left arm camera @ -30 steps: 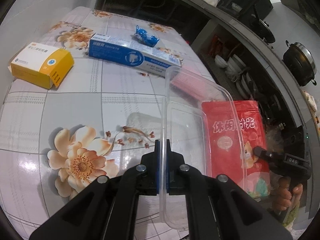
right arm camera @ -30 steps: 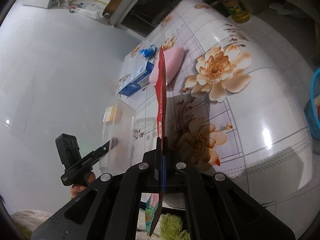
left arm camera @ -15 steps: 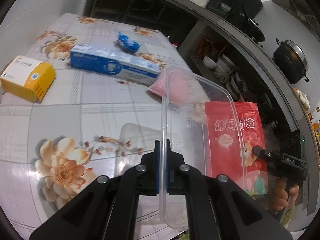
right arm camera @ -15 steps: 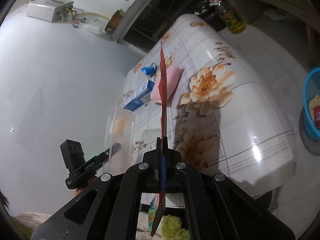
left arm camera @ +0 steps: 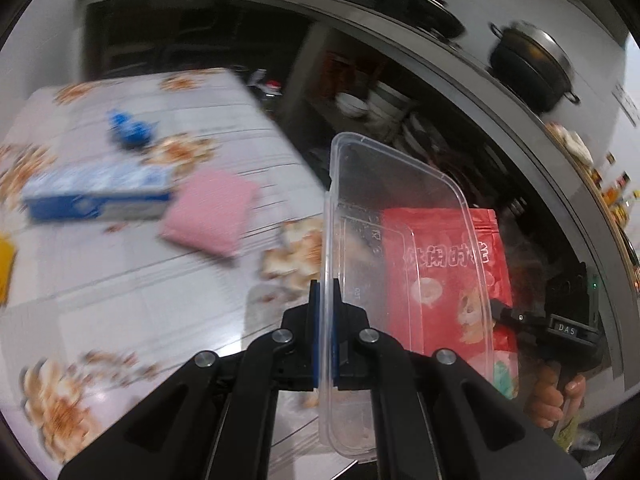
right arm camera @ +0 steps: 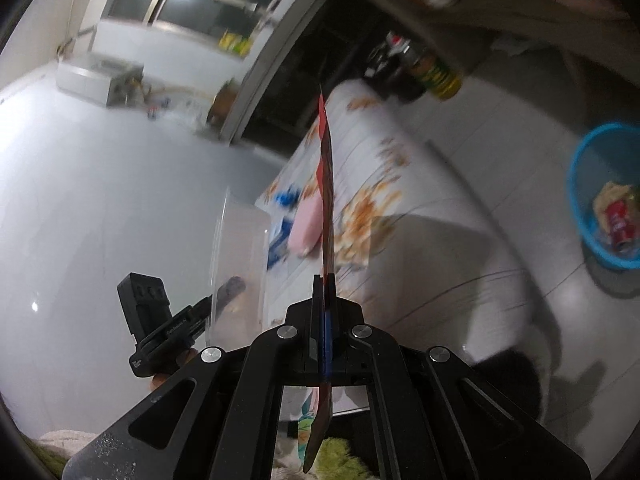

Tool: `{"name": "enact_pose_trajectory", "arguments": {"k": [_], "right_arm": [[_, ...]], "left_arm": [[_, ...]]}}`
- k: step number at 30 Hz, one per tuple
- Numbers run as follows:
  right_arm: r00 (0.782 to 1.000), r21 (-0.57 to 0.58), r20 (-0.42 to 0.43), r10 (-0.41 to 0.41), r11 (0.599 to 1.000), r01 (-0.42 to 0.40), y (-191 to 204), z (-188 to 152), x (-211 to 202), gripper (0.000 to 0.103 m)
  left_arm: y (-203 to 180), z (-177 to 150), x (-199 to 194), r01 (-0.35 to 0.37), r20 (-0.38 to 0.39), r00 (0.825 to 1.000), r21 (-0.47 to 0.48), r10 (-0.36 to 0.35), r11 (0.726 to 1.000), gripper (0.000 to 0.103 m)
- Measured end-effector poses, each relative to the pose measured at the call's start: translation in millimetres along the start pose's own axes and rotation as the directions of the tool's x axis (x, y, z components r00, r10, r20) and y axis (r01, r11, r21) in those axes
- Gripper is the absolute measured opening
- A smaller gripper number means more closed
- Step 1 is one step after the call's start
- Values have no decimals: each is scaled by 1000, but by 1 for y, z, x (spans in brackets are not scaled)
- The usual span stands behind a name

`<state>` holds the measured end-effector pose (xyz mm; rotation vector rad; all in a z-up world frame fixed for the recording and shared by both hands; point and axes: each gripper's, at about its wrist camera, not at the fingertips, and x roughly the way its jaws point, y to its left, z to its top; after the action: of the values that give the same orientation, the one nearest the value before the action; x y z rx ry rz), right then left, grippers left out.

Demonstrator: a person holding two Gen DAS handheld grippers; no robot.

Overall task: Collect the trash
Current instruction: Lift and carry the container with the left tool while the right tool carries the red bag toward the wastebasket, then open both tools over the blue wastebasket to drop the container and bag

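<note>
My left gripper (left arm camera: 326, 300) is shut on the rim of a clear plastic tray (left arm camera: 404, 248), held upright above the table edge. Seen through it is a red snack pouch (left arm camera: 448, 276), with my right gripper (right arm camera: 325, 292) shut on it; in the right wrist view the pouch (right arm camera: 327, 184) shows edge-on. The same clear tray (right arm camera: 236, 248) and the left gripper's body (right arm camera: 160, 328) appear at lower left there. A blue basket (right arm camera: 580, 184) with a red can and scraps stands on the floor at the right.
On the flowered table (left arm camera: 120, 280) lie a blue box (left arm camera: 92, 194), a pink pad (left arm camera: 212, 212), a blue wrapper (left arm camera: 128, 130) and a yellow box (left arm camera: 5, 268) at the left edge. Shelves with dishes (left arm camera: 372, 104) and a black pot (left arm camera: 528, 64) stand beyond. An oil bottle (right arm camera: 436, 70) sits on the floor.
Both grippers have swung away from the table top toward its far edge, carrying the tray and the pouch. The blue basket has come further into the right wrist view.
</note>
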<state>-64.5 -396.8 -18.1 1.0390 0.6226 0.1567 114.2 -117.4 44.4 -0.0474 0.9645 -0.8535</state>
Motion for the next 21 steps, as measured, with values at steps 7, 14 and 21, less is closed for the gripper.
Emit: {"name": "enact_pose_trajectory", "arguments": {"k": [7,14,21], "right_arm": [[972,99,205,-113,991,94,-44,6,-85,0],[902,235,258,-345,928,288,-94,-6,-122,0],[875,325,217,-432,877,353,-132,-14,-126,0]], "left_arm": [[-78,27,74,105,-116,989,121,-91,987,3],[-147,34,172,137,-291,954,203,-74,969,3],[-194,32,278,108,-431,902,241,7,965,4]]}}
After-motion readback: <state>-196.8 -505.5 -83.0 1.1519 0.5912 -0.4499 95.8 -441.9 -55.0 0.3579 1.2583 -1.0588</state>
